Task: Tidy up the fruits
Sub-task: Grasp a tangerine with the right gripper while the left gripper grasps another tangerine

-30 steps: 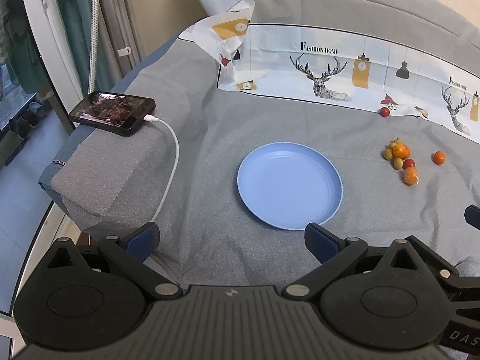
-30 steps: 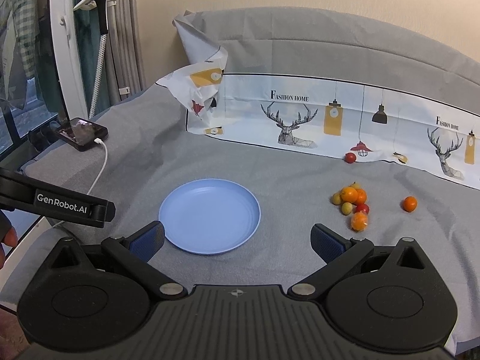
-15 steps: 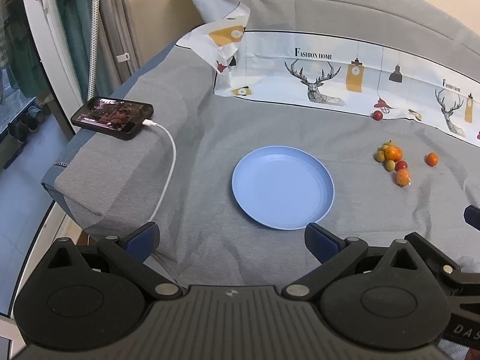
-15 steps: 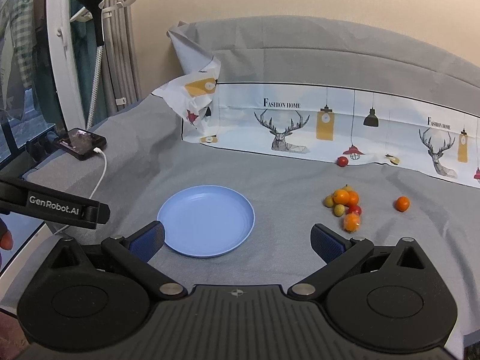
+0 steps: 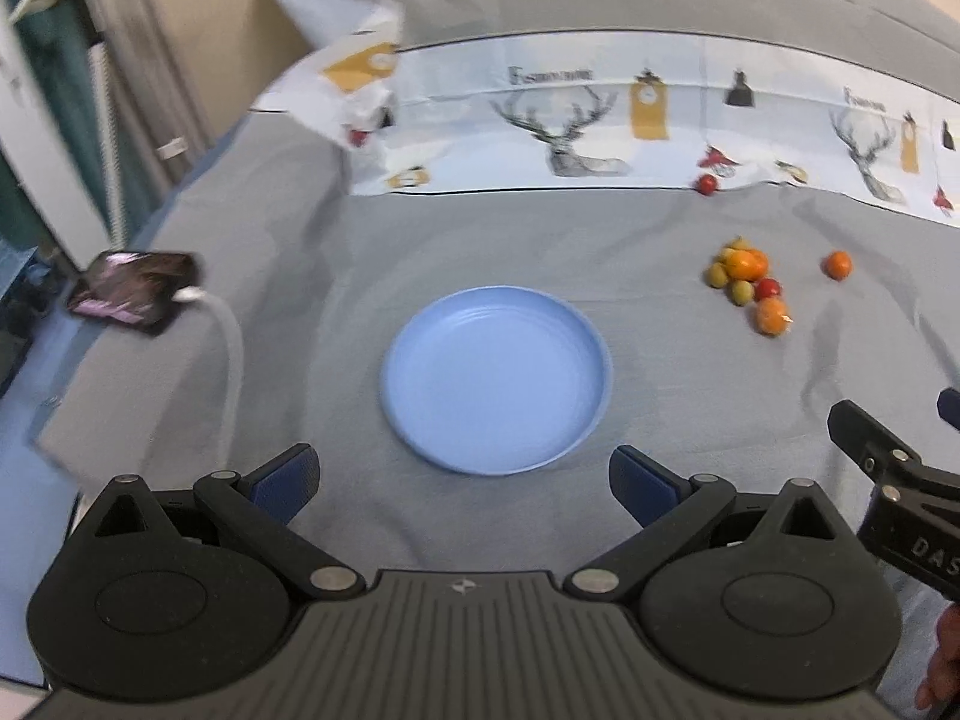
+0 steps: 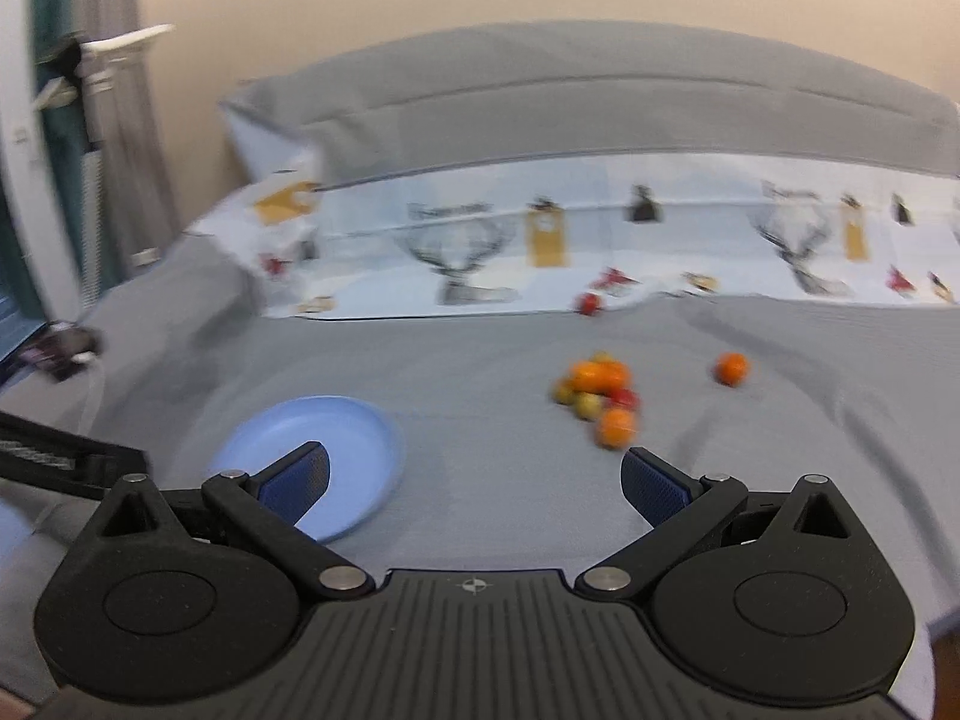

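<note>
Left gripper: jaws wide apart, nothing held, just above plate.
Right gripper: spread wide, nothing held.
Fruit pile: on grey cloth, right of plate.

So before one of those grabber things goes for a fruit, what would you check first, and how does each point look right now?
1. Blue plate bare, ready for fruit: ok.
2. Left gripper open and holding nothing: ok.
3. Right gripper open and holding nothing: ok.
4. Fruit cluster in plain sight ahead of the right gripper, nothing in between: ok.
5. Stray fruits spotted, the lone orange one and the red one by the printed cloth: ok.
6. Picture sharp enough to pick one fruit out of the cluster: not ok, the right view is blurred.
</note>
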`<state>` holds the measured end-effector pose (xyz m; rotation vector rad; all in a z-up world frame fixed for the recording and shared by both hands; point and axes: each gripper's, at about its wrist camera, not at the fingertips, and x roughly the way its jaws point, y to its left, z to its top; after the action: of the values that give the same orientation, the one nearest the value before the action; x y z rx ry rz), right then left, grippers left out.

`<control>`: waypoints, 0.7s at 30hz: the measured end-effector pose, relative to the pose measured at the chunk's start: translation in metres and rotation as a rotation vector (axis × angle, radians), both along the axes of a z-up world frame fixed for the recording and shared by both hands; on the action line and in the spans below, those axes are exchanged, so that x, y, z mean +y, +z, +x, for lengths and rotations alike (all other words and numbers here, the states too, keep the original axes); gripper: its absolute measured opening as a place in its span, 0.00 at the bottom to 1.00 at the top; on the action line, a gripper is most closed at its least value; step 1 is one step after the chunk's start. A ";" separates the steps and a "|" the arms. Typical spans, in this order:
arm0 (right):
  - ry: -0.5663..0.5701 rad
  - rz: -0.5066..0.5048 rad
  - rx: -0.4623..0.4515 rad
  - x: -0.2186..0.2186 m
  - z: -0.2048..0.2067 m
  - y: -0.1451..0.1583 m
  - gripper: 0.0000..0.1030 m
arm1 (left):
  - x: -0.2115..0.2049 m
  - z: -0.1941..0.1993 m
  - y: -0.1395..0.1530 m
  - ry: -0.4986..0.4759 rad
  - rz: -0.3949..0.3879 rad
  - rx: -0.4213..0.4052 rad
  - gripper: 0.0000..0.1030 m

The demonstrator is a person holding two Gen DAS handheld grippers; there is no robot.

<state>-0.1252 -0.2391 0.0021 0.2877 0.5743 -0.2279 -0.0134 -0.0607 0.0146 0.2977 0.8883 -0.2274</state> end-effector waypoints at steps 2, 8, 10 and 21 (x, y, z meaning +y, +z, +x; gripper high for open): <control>-0.055 0.008 0.017 -0.016 0.001 -0.012 1.00 | -0.017 0.009 -0.005 -0.029 -0.015 0.024 1.00; -0.193 0.008 0.067 -0.067 0.010 -0.049 1.00 | -0.077 0.036 -0.028 -0.129 -0.001 0.066 1.00; -0.222 0.005 0.081 -0.084 0.017 -0.060 1.00 | -0.099 0.049 -0.037 -0.159 0.002 0.079 1.00; -0.395 -0.107 0.146 -0.199 0.111 -0.142 1.00 | -0.249 0.160 -0.101 -0.302 0.031 0.160 1.00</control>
<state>-0.0142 -0.4386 -0.1401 0.2806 0.6442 -0.6630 0.1466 -0.3100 -0.0860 0.4473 1.0036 -0.5228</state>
